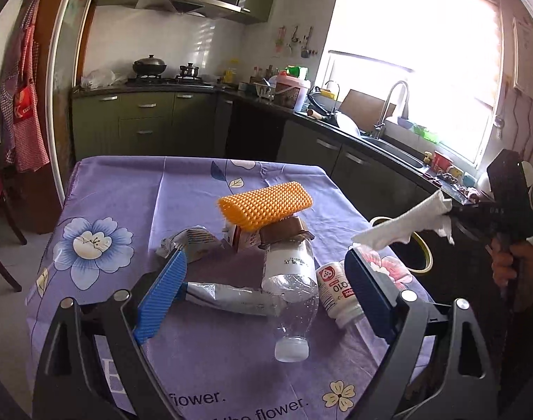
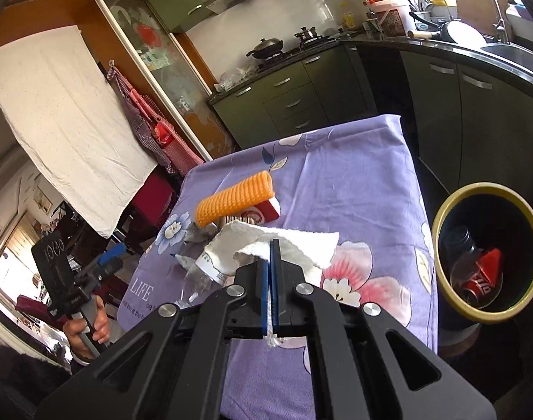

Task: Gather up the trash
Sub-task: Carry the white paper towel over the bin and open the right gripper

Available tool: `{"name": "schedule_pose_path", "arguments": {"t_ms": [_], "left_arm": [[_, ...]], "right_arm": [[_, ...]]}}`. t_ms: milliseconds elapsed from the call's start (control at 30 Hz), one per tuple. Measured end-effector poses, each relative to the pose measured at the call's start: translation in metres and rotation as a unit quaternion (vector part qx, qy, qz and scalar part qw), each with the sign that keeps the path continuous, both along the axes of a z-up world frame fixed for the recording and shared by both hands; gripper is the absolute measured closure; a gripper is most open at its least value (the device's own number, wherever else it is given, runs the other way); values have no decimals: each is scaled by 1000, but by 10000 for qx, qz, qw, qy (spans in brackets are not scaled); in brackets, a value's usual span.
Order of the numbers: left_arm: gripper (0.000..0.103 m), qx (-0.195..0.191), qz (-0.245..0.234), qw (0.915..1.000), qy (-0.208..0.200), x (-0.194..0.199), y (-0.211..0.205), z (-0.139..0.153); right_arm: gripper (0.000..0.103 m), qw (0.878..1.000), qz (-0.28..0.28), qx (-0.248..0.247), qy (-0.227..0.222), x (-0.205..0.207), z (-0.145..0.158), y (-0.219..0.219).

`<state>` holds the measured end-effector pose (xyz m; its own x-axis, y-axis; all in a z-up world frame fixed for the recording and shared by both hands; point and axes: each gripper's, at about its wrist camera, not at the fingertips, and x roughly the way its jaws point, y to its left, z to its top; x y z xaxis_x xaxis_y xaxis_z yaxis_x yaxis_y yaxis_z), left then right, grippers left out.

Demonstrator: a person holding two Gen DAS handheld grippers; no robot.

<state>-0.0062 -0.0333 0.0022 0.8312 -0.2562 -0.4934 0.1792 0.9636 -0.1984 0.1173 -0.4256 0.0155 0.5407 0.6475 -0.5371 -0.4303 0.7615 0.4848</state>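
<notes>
Clamped between my right gripper's [image 2: 270, 245] jaws, the paper towel [image 2: 284, 245] rides toward the bin [image 2: 441, 217], while my left gripper [image 1: 266, 273] gapes empty over the plastic bottle [image 1: 291, 290].

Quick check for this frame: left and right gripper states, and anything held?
Left gripper: open, holding nothing, above the trash on the table.
Right gripper: shut on the white paper towel, near the bin.

Crumpled paper tissue [image 2: 287, 245], clear plastic bottle [image 1: 291, 287]
</notes>
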Motion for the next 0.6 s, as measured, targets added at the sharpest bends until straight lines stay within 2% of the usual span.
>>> {"name": "schedule_pose_path", "arguments": {"t_ms": [167,333,467,600], "left_arm": [[16,-60,-6,10000,-30,-1,3,-1],[16,-30,-41,10000,-49,-1,3,-3],[16,9,-69,10000,-14,0,0,-7],[16,15,-103,9999,59,3,-3,-10]], "right_arm": [[101,9995,-315,-3,-87,17,32,-23],[101,9967,-795,-79,-105,32,51,-58],[101,9913,-1296,-229,94,49,49,-91],[101,9807,-1808,-457,585,74,23,-128]]}}
